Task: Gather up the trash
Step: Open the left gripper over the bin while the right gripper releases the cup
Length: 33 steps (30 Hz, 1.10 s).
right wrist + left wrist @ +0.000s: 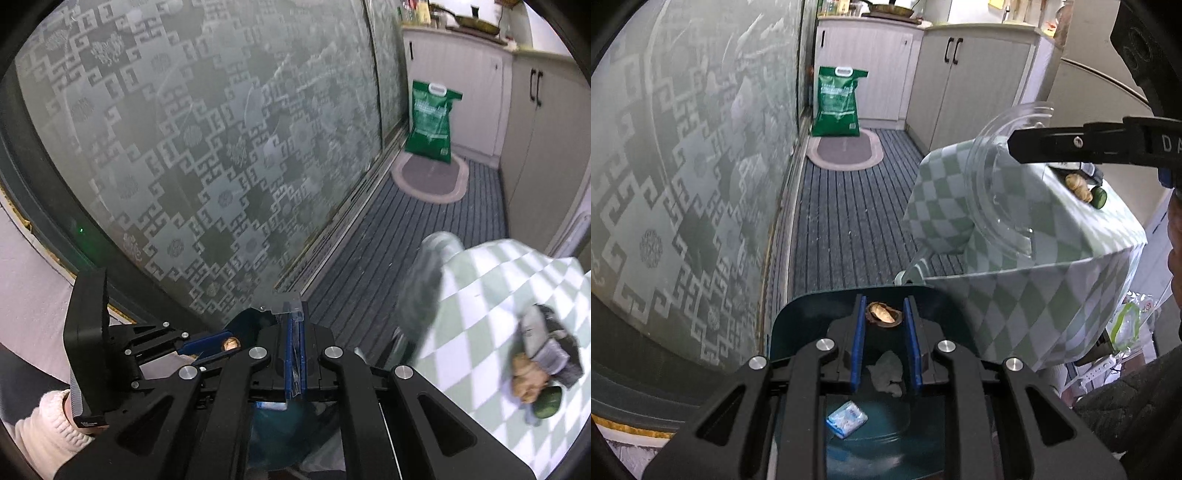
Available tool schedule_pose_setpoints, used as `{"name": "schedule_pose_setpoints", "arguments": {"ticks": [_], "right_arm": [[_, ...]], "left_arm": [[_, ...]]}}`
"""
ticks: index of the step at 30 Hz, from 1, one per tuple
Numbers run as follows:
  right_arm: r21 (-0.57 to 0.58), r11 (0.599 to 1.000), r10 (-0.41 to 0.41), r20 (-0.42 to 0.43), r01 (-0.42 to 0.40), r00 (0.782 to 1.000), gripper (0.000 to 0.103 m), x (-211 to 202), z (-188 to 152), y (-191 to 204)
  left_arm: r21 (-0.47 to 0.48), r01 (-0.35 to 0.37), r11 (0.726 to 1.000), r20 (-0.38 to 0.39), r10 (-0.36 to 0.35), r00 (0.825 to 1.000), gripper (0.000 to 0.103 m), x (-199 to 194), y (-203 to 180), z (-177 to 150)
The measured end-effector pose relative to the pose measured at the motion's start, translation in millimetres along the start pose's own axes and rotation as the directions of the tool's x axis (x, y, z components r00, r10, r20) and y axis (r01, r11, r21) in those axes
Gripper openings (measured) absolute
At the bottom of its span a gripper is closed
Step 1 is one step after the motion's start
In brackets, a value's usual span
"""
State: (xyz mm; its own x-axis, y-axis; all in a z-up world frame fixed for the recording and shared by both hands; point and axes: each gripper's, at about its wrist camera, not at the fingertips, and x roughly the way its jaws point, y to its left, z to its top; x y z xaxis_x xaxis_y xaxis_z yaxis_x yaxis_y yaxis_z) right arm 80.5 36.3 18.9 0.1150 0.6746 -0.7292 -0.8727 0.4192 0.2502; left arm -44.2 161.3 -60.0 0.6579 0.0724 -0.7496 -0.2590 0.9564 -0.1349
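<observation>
Nutshell (882, 314) between left claw (884, 314) tips, seemingly

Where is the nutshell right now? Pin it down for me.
In the left wrist view, the nutshell sits pinched between the tips of the left gripper, above the open dark green bin, left of the checkered tablecloth.

a frosted glass sliding door (207, 147) with a key-pattern etching runs along the left, above a grey ribbed floor mat (849, 221). pale cabinets (979, 74) stand at the far end, with a green sack (837, 101) on an oval rug (846, 149) and a table under a green checked cloth (1052, 288) to the right.
</observation>
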Motion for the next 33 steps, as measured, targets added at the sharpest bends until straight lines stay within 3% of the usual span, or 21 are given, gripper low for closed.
{"name": "schedule_pose_setpoints", "arguments": {"ticks": [4, 15, 20, 29, 31, 33], "right_arm": [[0.002, 1.000, 0.013, -0.039, -0.013, 0.999, 0.003, 15, -1, 6], [-0.003, 1.000, 0.022, -0.121, -0.023, 0.992, 0.003, 41, -8, 13], [-0.018, 0.999, 0.024, -0.156, -0.027, 0.987, 0.003, 52, -11, 17], [-0.025, 0.999, 0.028, -0.216, -0.034, 0.976, 0.003, 67, -21, 20], [-0.014, 0.999, 0.043, -0.230, -0.047, 0.972, 0.016, 67, -22, 19], [-0.021, 0.999, 0.032, -0.221, -0.038, 0.975, 0.020, 65, -22, 18]], "left_arm": [[0.003, -0.037, 0.999, -0.028, 0.037, 0.999, 0.024, 5, 7, -6], [-0.019, -0.019, 1.000, 0.008, 0.019, 1.000, 0.024, -7, 19, -7], [-0.038, -0.020, 0.999, 0.088, 0.023, 0.996, 0.024, -23, 21, -4], [-0.061, 0.017, 0.998, 0.261, -0.001, 0.965, 0.023, -57, 18, 9], [-0.060, 0.025, 0.998, 0.287, -0.006, 0.958, 0.023, -62, 16, 11], [-0.060, 0.034, 0.998, 0.314, -0.014, 0.949, 0.023, -66, 14, 14]]}}
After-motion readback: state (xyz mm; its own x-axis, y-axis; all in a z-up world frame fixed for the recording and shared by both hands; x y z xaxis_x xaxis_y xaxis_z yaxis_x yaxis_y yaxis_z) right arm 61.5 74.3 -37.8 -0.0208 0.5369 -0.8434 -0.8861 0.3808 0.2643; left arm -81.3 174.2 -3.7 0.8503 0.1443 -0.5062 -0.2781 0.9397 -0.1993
